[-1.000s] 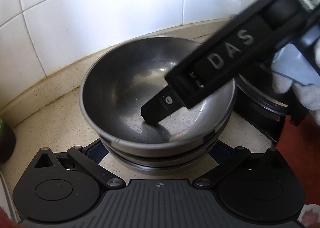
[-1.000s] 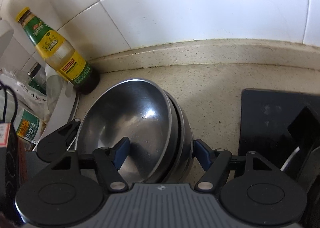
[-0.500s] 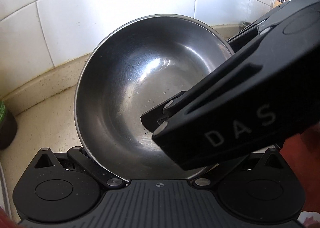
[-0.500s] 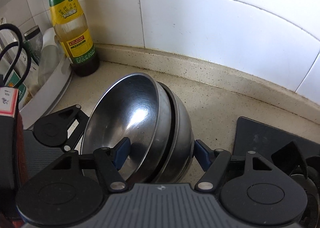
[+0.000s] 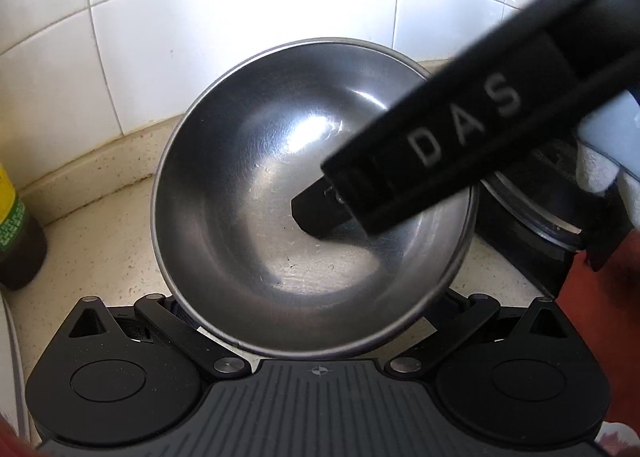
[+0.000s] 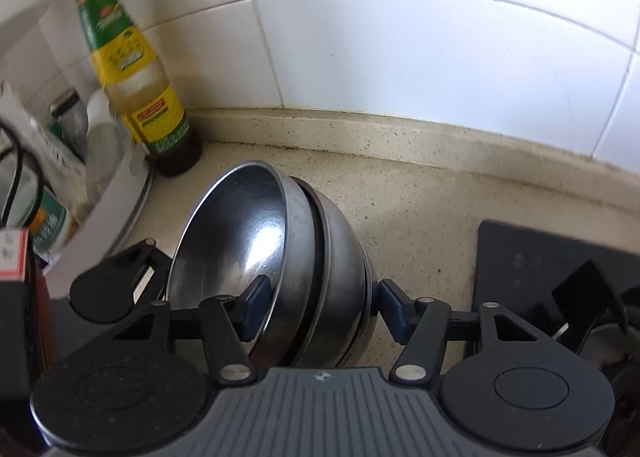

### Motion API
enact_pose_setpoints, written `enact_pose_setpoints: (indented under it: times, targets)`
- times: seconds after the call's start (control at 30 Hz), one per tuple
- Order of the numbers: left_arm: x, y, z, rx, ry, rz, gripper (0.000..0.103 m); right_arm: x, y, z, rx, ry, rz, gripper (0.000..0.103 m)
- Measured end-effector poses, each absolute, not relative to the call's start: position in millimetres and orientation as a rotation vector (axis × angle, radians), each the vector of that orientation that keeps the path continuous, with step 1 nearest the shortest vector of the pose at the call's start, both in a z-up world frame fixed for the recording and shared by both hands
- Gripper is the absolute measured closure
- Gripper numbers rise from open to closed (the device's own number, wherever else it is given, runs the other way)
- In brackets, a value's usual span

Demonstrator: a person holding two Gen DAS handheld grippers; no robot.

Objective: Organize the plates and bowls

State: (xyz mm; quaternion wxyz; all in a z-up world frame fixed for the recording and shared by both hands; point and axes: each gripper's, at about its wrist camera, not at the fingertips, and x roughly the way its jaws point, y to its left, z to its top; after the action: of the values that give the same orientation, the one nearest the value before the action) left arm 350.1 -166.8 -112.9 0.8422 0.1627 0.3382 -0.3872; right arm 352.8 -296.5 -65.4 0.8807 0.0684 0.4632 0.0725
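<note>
Two nested round stainless-steel bowls are sitting tilted between the right gripper fingers, one blue pad inside the upper bowl at nine o'clock, the other on the outer wall at three o'clock. The jaws are closing and, by the look of it, clamping the stacked walls. In the left wrist view the bowl opening is facing the camera, its rim crossing the left gripper at six o'clock (its pads are hidden behind the rim, so I cannot tell whether it is gripping). The right gripper is the nearer one. The stack is hanging just above the speckled beige bench, near the tiled wall, with a yellow-labelled bottle standing at eleven o'clock. The steel is looking shiny, scuffed and empty.
</note>
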Motion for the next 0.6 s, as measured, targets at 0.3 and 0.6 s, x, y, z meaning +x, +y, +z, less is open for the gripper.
enact_pose_setpoints:
  times: [0.3,0.6]
  targets:
    - [339,-162,-91,0.345,0.671,-0.806,0.000,343,-298,-43,0.166,0.920,0.166,0.045]
    - [306,-140,-69,0.385,0.616,-0.748,0.000,319,-290,-16,0.181,0.859,0.209,0.045]
